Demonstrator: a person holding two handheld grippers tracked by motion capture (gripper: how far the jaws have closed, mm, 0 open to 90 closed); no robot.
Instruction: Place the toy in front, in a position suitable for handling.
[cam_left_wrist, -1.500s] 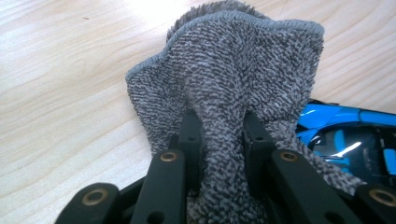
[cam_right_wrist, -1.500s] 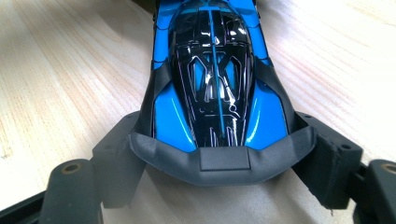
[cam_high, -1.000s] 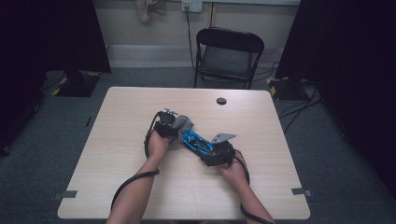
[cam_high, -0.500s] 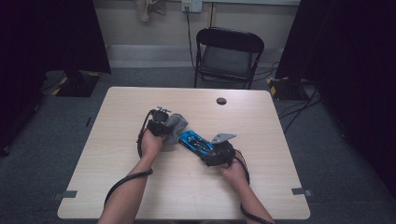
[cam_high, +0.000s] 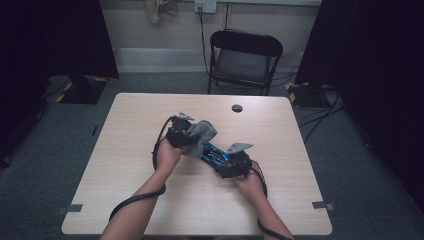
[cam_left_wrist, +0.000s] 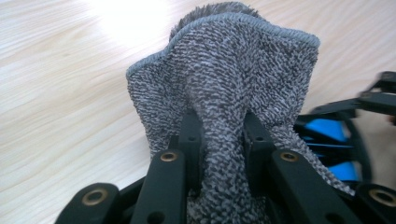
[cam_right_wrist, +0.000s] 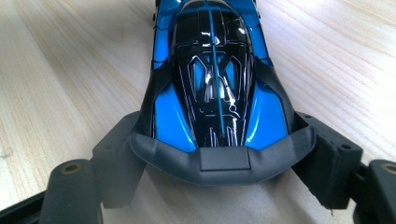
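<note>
Since earlier: left gripper (cam_high: 192, 136) has lifted with its grey cloth (cam_high: 202, 134) — right gripper (cam_high: 227, 162) unmoved.
High view: blue toy car (cam_high: 214, 154) lies mid-table (cam_high: 130, 165), long axis slanting from near right to far left, between the grippers; cloth hangs over its far end.
Left gripper view: jaws clenched on cloth (cam_left_wrist: 224, 102), car (cam_left_wrist: 329, 140) at right.
Right gripper view: jaws grasp car (cam_right_wrist: 212, 79) by its flanks — car points away along the jaws.

Crumpled grey terry cloth (cam_left_wrist: 224, 93) beside glossy blue-black toy car (cam_right_wrist: 215, 79) on table.
</note>
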